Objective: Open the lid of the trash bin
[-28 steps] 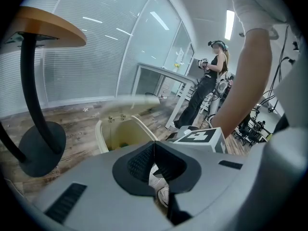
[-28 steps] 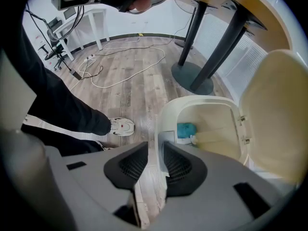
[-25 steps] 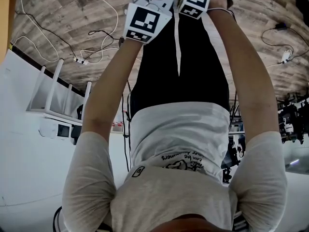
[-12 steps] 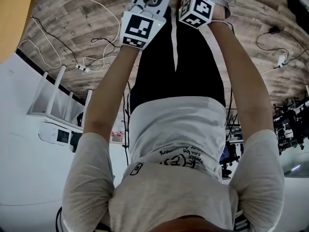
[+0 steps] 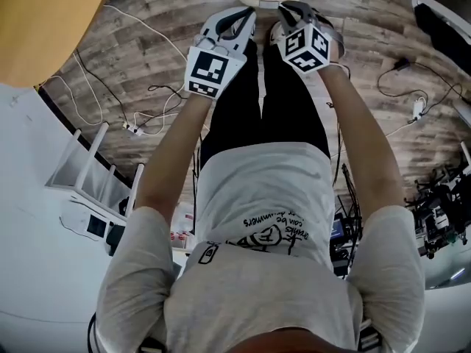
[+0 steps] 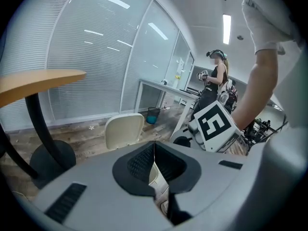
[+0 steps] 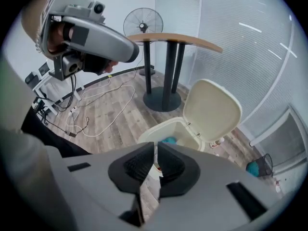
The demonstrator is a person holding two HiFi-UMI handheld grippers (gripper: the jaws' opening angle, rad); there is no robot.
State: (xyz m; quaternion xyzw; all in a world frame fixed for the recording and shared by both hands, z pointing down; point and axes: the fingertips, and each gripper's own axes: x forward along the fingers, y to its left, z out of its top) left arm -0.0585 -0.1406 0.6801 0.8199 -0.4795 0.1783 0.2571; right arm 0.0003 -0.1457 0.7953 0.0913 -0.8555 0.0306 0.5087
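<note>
Wood-plank floor [image 5: 368, 50]; glass wall [image 6: 96, 57]; bin lid [image 7: 212, 109] up.

Round table [image 7: 183, 40], fan [image 7: 142, 22], cables [image 5: 137, 129] on wood floor [image 5: 368, 50].

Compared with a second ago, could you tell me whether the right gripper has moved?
Yes. The right gripper, jaws closing on nothing, has pulled back toward the person: it was well beyond the black adapter, now almost level with it.

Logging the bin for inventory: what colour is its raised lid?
Cream. The lid shows best in the right gripper view.
</note>
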